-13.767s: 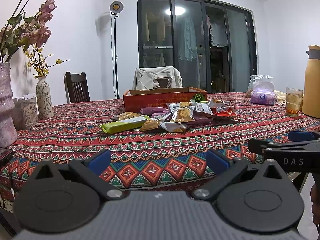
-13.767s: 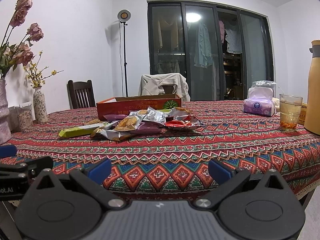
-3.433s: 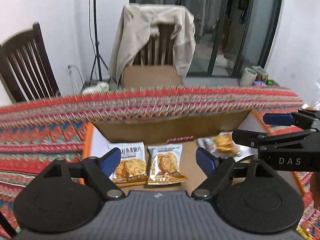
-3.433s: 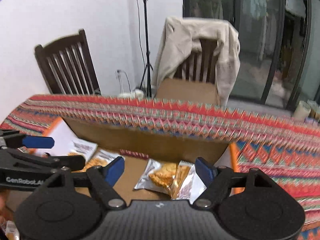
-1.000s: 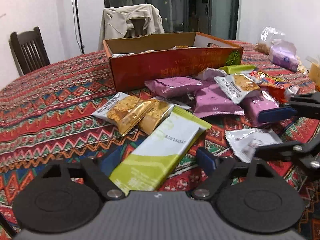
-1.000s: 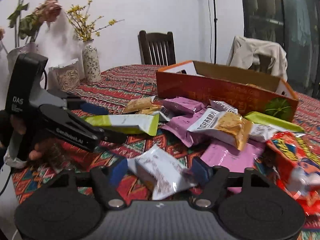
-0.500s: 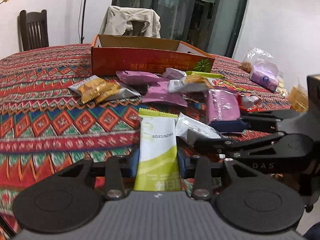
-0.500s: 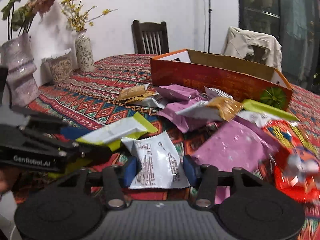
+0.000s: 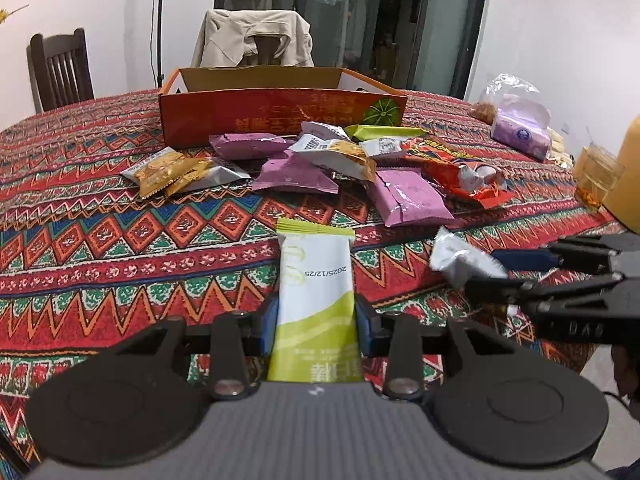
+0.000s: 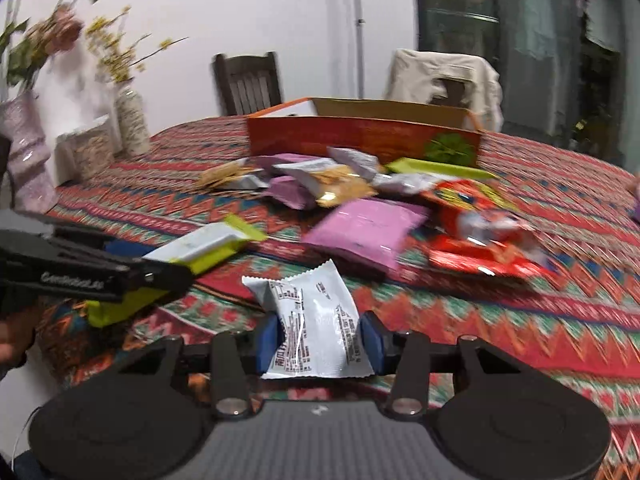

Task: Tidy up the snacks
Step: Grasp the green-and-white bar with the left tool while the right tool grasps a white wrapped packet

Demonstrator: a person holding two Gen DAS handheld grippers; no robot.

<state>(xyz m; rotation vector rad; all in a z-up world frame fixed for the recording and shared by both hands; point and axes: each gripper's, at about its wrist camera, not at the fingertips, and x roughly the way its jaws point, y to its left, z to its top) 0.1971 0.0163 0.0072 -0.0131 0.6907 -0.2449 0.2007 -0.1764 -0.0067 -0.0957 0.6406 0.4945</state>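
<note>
Both packets have left the bench; left claw (image 9: 316, 322) clamps the green-white bar (image 9: 314, 300); right claw (image 10: 320, 338), closing, pinches the silver packet (image 10: 316, 324).

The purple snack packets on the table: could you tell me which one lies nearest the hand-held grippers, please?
The large purple packet lying apart at the right front of the pile, beside the red wrapper. The other two purple packets lie farther back, towards the orange box.
</note>
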